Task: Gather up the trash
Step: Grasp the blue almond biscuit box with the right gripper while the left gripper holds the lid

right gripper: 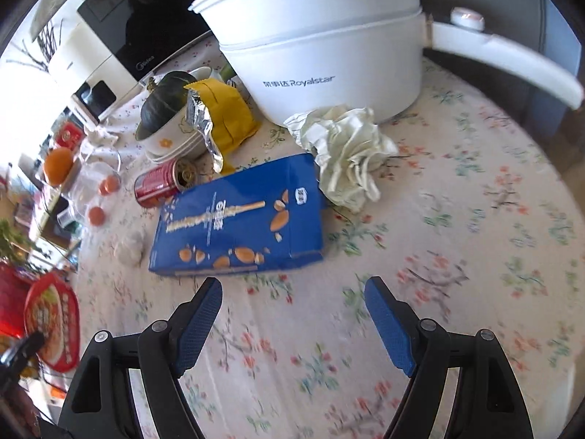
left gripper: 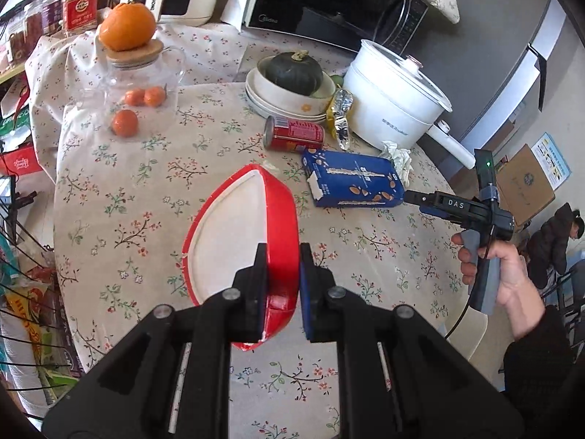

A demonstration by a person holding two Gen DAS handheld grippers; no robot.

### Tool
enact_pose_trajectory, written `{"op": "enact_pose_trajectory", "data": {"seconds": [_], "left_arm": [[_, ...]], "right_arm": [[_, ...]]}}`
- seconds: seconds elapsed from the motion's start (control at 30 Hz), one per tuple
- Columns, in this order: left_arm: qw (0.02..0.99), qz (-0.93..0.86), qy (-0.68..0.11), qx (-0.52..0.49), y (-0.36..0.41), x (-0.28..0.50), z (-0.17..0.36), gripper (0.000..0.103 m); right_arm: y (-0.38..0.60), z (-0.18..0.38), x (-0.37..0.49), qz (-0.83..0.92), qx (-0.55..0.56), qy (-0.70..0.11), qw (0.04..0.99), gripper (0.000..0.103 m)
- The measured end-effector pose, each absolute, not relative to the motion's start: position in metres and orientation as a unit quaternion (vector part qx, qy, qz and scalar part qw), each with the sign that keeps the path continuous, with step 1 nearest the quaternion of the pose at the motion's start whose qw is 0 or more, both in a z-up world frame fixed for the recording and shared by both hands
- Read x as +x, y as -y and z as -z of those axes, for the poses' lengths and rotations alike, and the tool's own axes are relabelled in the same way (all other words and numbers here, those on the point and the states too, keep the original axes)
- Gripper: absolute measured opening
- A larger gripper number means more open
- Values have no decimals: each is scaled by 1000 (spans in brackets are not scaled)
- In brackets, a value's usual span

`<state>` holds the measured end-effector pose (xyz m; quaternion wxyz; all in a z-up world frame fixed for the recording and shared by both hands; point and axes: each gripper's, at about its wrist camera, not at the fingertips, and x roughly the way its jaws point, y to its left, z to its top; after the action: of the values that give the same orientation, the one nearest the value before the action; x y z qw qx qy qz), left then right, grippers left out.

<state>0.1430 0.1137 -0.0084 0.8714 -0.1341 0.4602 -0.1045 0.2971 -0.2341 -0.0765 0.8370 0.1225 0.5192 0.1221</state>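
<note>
Two grippers are working the floral tablecloth (right gripper: 475, 219) — the left gripper (left gripper: 283, 256) is pinching a red paper bowl (left gripper: 241, 226), apparently lifted; the right gripper (right gripper: 292, 289) is gaping wide before the blue cardboard biscuit box (right gripper: 241, 219).

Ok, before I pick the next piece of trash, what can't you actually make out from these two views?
- Red bowl: its near end is covered by the left gripper in the left wrist view.
- Blue box: small print unreadable in either view.
- Red can: partly behind the box in the right wrist view; contents unknown.
- Crumpled tissue: whatever lies under it.
- No bin shows in either view.
</note>
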Motion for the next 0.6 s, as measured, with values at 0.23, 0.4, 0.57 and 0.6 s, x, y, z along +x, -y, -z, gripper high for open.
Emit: {"op": "enact_pose_trajectory", "data": {"seconds": [0.23, 0.4, 0.57, 0.6], "left_arm": [[862, 97, -479, -139, -121, 146, 19, 16], [863, 99, -475, -137, -120, 147, 18, 16], [865, 102, -472, -137, -119, 145, 17, 16], [865, 102, -471, -137, -119, 144, 16, 16]], "right_arm": [[237, 101, 331, -134, 197, -504, 830, 71], [241, 103, 332, -172, 256, -484, 819, 13], [235, 73, 311, -198, 253, -459, 828, 4], [231, 64, 306, -200, 244, -457, 832, 4]]}}
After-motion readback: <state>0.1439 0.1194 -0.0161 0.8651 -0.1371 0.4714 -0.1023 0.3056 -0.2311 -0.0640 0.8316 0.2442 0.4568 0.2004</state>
